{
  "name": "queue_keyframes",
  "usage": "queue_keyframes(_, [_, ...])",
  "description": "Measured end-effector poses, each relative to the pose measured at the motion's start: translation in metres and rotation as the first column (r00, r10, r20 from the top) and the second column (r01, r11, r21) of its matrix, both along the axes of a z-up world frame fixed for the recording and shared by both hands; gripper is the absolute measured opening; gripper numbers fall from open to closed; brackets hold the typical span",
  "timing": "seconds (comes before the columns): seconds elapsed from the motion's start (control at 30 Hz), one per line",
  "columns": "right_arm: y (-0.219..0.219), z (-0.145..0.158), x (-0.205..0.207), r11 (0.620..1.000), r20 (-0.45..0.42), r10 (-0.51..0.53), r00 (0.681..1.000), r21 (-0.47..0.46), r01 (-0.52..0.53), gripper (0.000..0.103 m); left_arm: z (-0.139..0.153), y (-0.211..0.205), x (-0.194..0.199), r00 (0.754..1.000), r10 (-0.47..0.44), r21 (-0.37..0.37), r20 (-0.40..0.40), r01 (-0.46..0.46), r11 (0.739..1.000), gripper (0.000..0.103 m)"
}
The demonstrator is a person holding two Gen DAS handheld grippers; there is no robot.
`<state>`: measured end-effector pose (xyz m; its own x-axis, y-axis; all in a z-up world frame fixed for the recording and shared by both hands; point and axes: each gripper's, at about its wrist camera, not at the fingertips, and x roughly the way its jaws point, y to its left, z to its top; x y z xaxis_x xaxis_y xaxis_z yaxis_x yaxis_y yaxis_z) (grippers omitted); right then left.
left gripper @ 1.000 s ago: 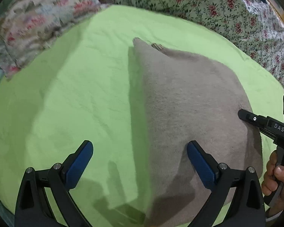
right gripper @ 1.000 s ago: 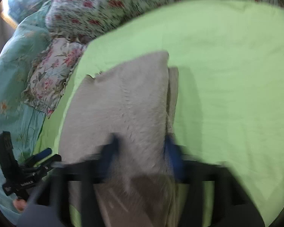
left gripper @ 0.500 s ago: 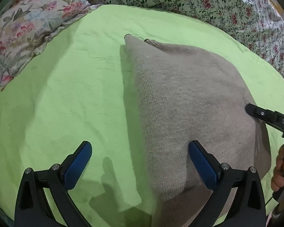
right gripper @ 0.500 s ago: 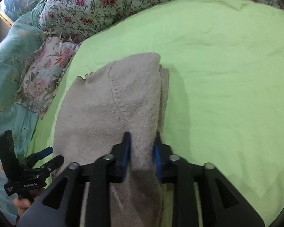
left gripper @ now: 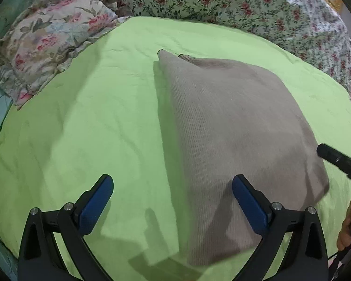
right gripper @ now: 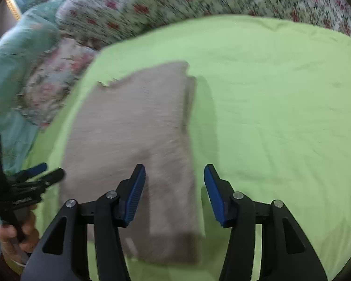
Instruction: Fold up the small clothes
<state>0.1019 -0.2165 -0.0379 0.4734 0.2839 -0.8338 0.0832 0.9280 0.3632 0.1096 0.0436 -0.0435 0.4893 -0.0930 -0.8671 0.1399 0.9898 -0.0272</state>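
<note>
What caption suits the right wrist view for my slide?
Open right gripper above the folded beige knit garment on a green sheet.

The green sheet [left gripper: 86, 126] lies bare and flat to the left of the folded beige garment [left gripper: 231, 135], giving open passage there up to the floral pillow [left gripper: 46, 37] at its far left corner. Along the far edge, the flowered quilt [left gripper: 245, 7] rises as a soft barrier. Right of the garment, the sheet [right gripper: 280, 117] is again bare and wide. The left gripper [left gripper: 173, 203] hangs above the garment's near left edge, jaws spread; the right gripper [right gripper: 174, 192], jaws parted, straddles its near right edge. The garment itself is a low mound between them.
</note>
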Motion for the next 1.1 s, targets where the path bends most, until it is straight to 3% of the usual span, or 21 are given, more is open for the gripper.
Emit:
queue_keyframes(0.1, [0.011,0.014,-0.021,0.999,0.04,0.036,0.999,0.015,-0.037,0.056,0.0,0.001,-0.022,1.0,-0.008,-0.001,-0.005,0.008,1.0,0.102])
queue_keyframes(0.27, [0.032,0.027,-0.049,0.995,0.051,0.103,0.993,0.01,-0.104,0.077,0.003,-0.002,-0.05,1.0,0.008,0.017,0.013,-0.008,1.0,0.102])
queue_keyframes(0.47, [0.046,0.031,-0.07,0.988,0.033,0.156,0.987,-0.02,-0.156,0.087,0.007,-0.013,-0.071,0.999,-0.041,0.046,0.006,0.04,0.998,0.102])
queue_keyframes(0.67, [0.043,0.03,-0.084,0.989,0.009,0.149,0.989,-0.024,-0.149,0.094,0.009,-0.016,-0.088,0.999,-0.05,0.065,-0.002,0.05,0.997,0.102])
queue_keyframes(1.1, [0.064,0.019,-0.083,0.973,-0.052,0.224,0.973,-0.05,-0.227,0.094,0.005,-0.013,-0.08,0.999,-0.038,0.109,-0.032,0.041,0.993,0.102])
